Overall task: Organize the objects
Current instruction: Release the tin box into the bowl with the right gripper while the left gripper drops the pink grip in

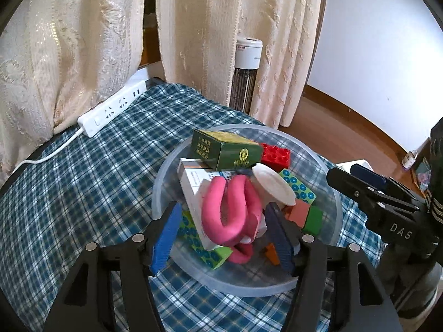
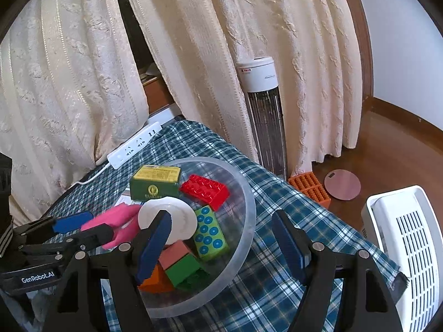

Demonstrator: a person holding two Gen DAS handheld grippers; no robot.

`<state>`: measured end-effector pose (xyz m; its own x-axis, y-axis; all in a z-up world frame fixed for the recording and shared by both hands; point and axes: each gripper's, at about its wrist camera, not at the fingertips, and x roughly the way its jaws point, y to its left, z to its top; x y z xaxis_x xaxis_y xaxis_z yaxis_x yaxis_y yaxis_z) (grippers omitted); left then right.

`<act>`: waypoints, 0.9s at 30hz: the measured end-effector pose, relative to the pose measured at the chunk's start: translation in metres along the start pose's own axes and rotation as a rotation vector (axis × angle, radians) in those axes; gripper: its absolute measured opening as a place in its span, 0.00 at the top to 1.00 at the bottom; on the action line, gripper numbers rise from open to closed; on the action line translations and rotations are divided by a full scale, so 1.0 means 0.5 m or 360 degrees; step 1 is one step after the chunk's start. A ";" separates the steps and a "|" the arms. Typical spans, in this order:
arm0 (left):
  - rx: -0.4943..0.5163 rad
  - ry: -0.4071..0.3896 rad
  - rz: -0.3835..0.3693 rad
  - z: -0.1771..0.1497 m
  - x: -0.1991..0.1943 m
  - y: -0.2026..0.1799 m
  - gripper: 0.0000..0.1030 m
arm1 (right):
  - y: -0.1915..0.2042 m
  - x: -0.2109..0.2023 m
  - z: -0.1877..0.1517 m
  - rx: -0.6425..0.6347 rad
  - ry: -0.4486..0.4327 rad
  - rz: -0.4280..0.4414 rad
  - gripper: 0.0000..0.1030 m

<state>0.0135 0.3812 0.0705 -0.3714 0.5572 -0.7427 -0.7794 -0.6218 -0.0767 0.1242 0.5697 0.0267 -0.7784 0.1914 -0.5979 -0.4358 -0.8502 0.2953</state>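
A translucent bowl (image 1: 299, 141) on the plaid cloth holds a pile: a green box (image 1: 225, 150), a red brick (image 1: 277, 155), a white disc (image 1: 274, 185), a white carton (image 1: 193, 191), dotted green blocks (image 1: 299, 189) and a pink U-shaped thing (image 1: 227, 210). My left gripper (image 1: 224, 207) reaches into the bowl with the pink thing between its blue pads. A gap shows at the left pad, so it is open. My right gripper (image 2: 220, 215) is open and empty, one finger over the bowl (image 2: 246, 193), the other past its rim.
A white power strip (image 1: 113, 109) lies at the cloth's far edge under cream curtains. Past the table stand a tower heater (image 2: 263, 110) and a white slotted basket (image 2: 409, 243). An orange bristly block (image 2: 310, 188) and a round pink disc (image 2: 342, 184) lie on the floor.
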 end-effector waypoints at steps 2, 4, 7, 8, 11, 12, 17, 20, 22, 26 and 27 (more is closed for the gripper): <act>-0.0009 -0.0006 0.0002 -0.003 -0.006 0.006 0.37 | 0.001 0.000 -0.001 0.0003 -0.0002 0.0008 0.24; -0.0015 -0.0006 0.0013 -0.008 -0.011 0.012 0.37 | 0.005 0.000 -0.002 -0.0002 0.0002 0.0012 0.24; -0.0026 0.0002 0.0024 -0.016 -0.012 0.017 0.37 | 0.012 -0.002 -0.004 -0.0011 0.0009 0.0020 0.23; -0.0029 0.0004 0.0028 -0.018 -0.012 0.019 0.37 | 0.014 -0.003 -0.004 -0.0013 0.0010 0.0022 0.23; -0.0018 -0.0007 0.0076 -0.027 -0.018 0.019 0.36 | 0.018 -0.010 -0.006 -0.0006 0.0012 0.0036 0.18; -0.0009 -0.0016 0.0103 -0.030 -0.022 0.019 0.34 | 0.019 -0.013 -0.007 -0.0006 0.0013 0.0039 0.15; -0.0014 -0.0056 0.0141 -0.039 -0.042 0.025 0.26 | 0.034 -0.022 -0.014 -0.0025 0.0025 0.0063 0.08; -0.0045 -0.0077 0.0154 -0.045 -0.057 0.034 0.25 | 0.048 -0.031 -0.020 -0.0053 0.0023 0.0053 0.03; -0.0063 -0.0092 0.0170 -0.049 -0.065 0.040 0.25 | 0.055 -0.038 -0.023 -0.0061 0.0014 0.0043 0.01; -0.0101 -0.0135 0.0220 -0.057 -0.084 0.052 0.21 | 0.062 -0.053 -0.029 -0.0055 -0.0009 0.0008 0.00; -0.0110 -0.0150 0.0237 -0.060 -0.089 0.055 0.21 | 0.063 -0.058 -0.030 -0.0051 -0.0016 -0.0006 0.00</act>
<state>0.0239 0.3227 0.0814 -0.5283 0.5031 -0.6839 -0.6769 -0.7359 -0.0185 0.1397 0.5302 0.0421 -0.7812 0.1994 -0.5915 -0.4241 -0.8648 0.2687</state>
